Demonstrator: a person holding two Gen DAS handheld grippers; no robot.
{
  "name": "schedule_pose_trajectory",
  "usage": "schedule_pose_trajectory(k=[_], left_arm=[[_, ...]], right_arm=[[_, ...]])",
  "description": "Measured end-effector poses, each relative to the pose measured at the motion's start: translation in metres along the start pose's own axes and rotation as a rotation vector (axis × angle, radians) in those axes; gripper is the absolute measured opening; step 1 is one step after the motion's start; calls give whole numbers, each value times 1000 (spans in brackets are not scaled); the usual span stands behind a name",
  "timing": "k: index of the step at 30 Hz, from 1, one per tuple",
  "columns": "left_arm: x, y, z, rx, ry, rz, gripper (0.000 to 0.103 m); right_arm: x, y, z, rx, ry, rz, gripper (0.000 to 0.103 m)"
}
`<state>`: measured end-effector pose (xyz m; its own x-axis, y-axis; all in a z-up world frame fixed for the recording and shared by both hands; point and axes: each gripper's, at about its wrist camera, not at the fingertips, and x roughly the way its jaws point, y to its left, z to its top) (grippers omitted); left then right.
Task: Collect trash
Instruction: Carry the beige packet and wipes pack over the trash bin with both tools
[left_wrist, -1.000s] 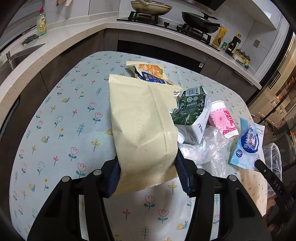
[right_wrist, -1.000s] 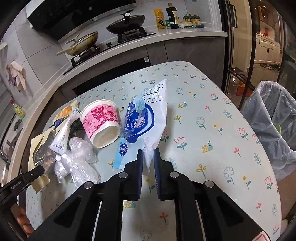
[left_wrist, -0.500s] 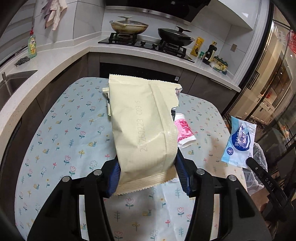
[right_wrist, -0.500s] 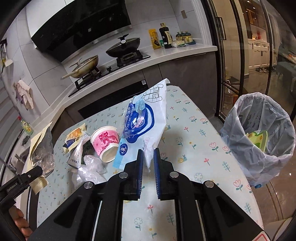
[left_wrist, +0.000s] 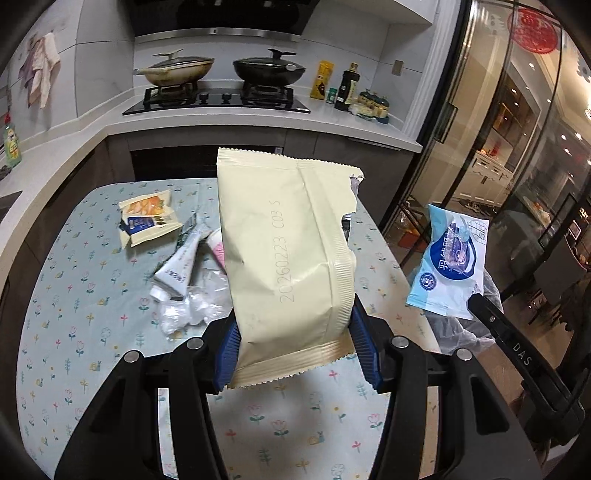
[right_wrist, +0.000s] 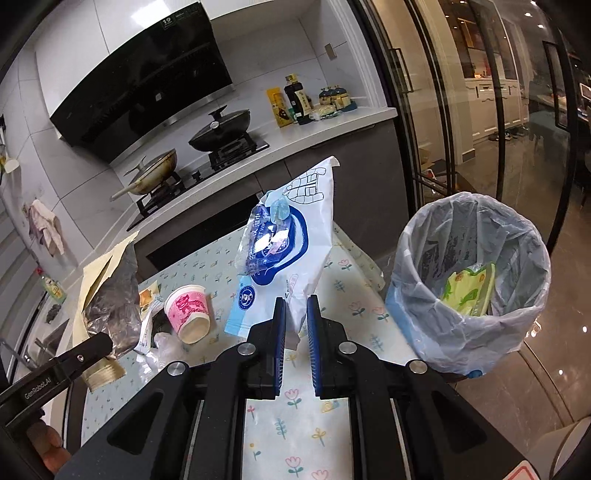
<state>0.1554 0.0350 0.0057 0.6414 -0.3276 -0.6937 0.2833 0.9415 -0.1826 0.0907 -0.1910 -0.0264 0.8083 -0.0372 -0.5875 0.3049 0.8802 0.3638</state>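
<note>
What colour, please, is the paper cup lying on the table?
Pink-patterned outside, plain inside: the paper cup, clearest in the right wrist view.

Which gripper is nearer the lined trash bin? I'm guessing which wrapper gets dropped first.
Right. The right gripper, holding the wet-wipe pack, sits just beside the trash bin. The left gripper, holding the cream wrapper, is farther back over the table.

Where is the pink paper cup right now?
In the right wrist view, the pink paper cup lies tipped on the floral table, left of the held wet-wipes pack, beside crumpled clear plastic.
</note>
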Motion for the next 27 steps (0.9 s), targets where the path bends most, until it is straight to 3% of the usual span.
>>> schedule_pose_trajectory(k=[13, 27], left_arm=[[25, -133, -10, 181, 42, -147, 51], [70, -226, -19, 307, 108, -220, 51]], right_arm=[[-31, -100, 14, 120, -52, -102, 11], [-32, -180, 16, 221, -48, -190, 11]])
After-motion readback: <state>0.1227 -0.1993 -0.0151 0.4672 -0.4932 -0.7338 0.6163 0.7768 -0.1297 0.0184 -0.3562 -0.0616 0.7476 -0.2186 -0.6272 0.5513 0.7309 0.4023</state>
